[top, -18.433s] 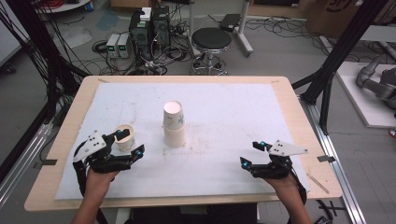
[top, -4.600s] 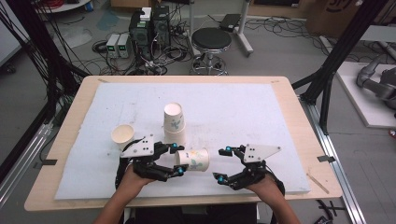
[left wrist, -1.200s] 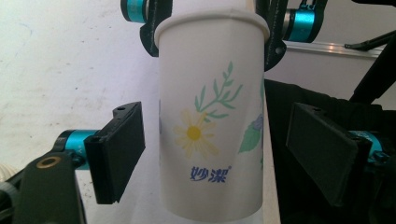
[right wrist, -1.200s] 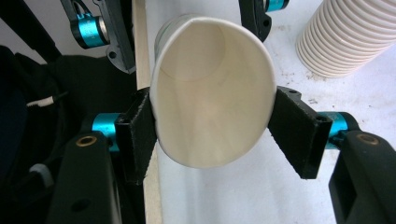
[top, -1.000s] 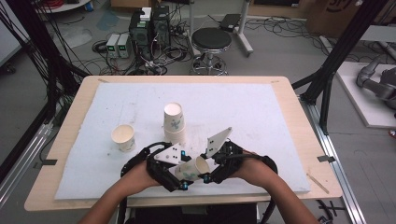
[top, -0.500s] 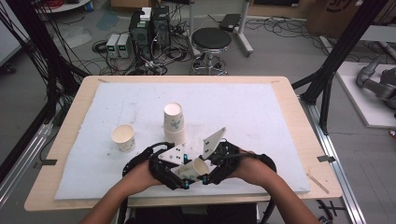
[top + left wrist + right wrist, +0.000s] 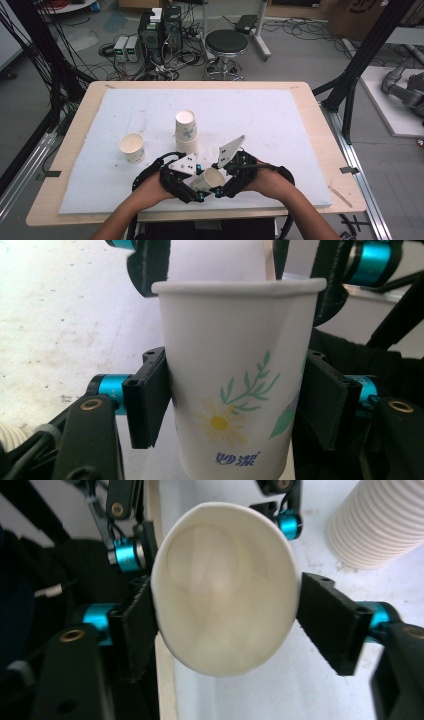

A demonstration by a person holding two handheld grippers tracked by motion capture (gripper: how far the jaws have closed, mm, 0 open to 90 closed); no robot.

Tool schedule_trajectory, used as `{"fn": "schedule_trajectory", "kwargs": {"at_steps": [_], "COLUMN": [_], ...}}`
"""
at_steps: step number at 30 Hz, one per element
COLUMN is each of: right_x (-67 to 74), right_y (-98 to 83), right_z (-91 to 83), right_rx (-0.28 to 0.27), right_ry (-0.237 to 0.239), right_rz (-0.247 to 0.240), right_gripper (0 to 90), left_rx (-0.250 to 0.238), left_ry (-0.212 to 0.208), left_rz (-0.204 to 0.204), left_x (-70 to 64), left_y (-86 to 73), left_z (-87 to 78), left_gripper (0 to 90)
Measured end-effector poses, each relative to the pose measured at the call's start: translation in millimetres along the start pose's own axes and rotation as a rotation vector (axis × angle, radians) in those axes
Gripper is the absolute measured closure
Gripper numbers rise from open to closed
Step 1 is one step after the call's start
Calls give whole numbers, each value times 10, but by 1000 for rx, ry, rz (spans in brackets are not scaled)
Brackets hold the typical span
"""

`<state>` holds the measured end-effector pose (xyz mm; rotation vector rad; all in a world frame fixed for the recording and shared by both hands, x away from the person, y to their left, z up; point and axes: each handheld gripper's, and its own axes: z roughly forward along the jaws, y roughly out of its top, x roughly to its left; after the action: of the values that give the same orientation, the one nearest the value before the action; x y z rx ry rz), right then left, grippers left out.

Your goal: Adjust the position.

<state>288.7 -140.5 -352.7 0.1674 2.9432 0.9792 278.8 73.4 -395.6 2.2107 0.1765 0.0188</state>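
Note:
A white paper cup (image 7: 209,179) printed with a daisy hangs between the two grippers above the table's front middle. My left gripper (image 7: 200,183) is shut on the cup's body (image 7: 235,390), one pad on each side. Its jaws have just eased open a little and still press the cup. My right gripper (image 7: 220,179) faces the cup's open mouth (image 7: 225,590). The right jaws have just been opening and stand open around the rim, and the right pad (image 7: 330,625) is barely clear of it.
A stack of upturned paper cups (image 7: 186,131) stands just behind the grippers, and its ribbed side (image 7: 375,525) is near the right gripper. A single upright cup (image 7: 132,147) sits to the left. The white mat (image 7: 280,125) covers the wooden table. A stool (image 7: 226,45) is beyond.
Over the last second both hands have stayed put at the front middle with the cup between them. Earlier the grippers were apart, and the left one carried the cup.

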Motion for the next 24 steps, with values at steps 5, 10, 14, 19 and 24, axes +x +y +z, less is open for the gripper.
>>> {"fn": "schedule_trajectory", "kwargs": {"at_steps": [5,10,14,19,24], "right_x": [-26,-53,-73,-88,-65], "right_y": [-77,-191,-295,-476,-680], "right_z": [-76,-177,-240,-286,-339], "right_rx": [-82,-154,-210,-256,-310], "right_ry": [-1,-12,-17,-40,-129], "right_rz": [42,92,131,184,233], "right_gripper": [219,219,219,220,220], "left_rx": [-55,-108,-143,-197,-273], "left_ry": [9,14,31,57,100], "left_rz": [-34,-75,-98,-125,-145], "left_x": [14,33,50,67,76], "left_y": [-93,-178,-252,-358,-463], "left_z": [-14,-28,-45,-94,-176], "left_gripper": [327,325,323,320,316]}}
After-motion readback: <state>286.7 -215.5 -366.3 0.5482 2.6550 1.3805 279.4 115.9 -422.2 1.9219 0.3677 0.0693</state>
